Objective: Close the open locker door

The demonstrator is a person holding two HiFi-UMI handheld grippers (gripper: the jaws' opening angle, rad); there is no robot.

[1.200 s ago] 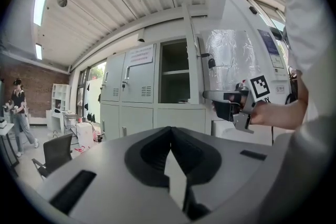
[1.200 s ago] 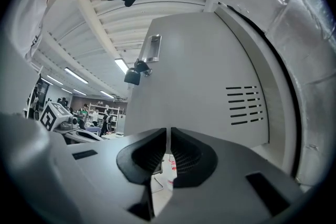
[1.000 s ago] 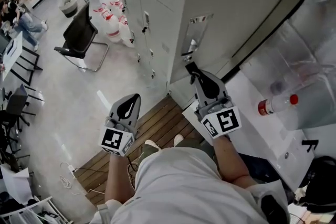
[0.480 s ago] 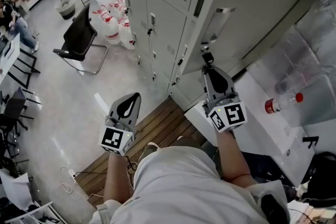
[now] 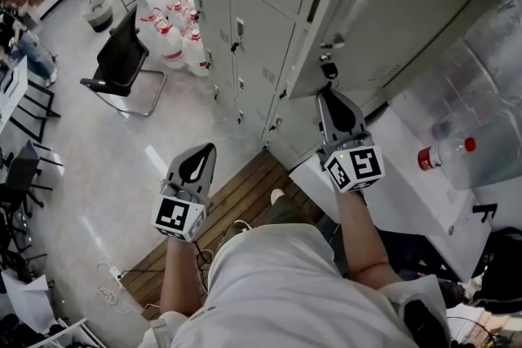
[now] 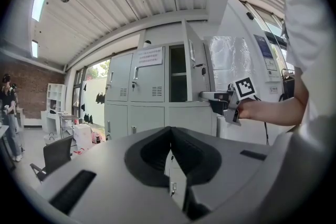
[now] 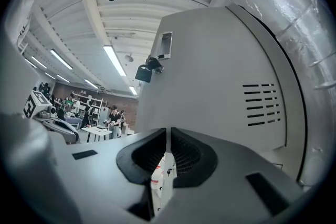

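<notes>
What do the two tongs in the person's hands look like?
The left tongs and right tongs are pale grey and pointed, with black pads inside. Each carries a cube with black-and-white square markers. The person wears a pale short-sleeved T-shirt.

Grey lockers are standing ahead, and one door is hanging open.

The left hand-held gripper point(image 6: 169, 145) is pointing at the lockers point(image 6: 131, 86), with its jaws pressed together and nothing between them. One locker is showing a dark hole, and its open door point(image 6: 195, 76) is sticking out beside it. A hand point(image 6: 254, 110) is holding the right hand-held gripper point(image 6: 206, 95) with its tip at that door. A black chair point(image 6: 51, 155) is sitting low on the left. A white paper point(image 6: 147, 55) is hanging on one locker.
</notes>
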